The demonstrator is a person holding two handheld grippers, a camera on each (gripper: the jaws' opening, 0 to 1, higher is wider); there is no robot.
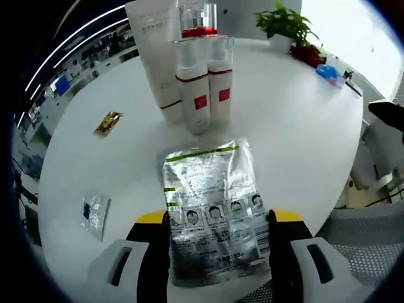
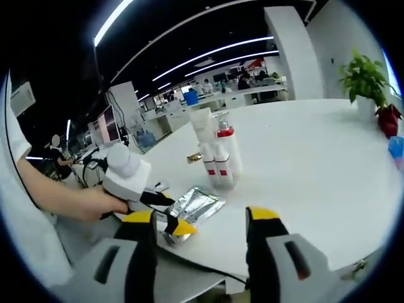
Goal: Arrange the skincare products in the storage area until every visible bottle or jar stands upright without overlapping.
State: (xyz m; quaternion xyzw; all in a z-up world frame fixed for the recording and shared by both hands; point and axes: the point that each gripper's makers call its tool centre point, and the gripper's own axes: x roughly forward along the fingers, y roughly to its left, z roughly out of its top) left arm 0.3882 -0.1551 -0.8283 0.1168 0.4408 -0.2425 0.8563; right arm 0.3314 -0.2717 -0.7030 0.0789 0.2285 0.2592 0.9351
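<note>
Bottles (image 1: 203,82) stand upright and close together at the upper centre of the left gripper view, with a tall white tube (image 1: 158,50) touching beside them. We hold a silver foil sachet (image 1: 214,211) between the jaws of the left claw (image 1: 219,243), probably to clear it off the desk (image 1: 290,126). Our right claw (image 2: 201,230) hangs wide with nothing in it, near the desk's edge. A gold packet (image 1: 108,122) and a small foil packet (image 1: 95,214) lie at left, a potted plant (image 1: 287,25) far back; nothing blocks the bottles.
</note>
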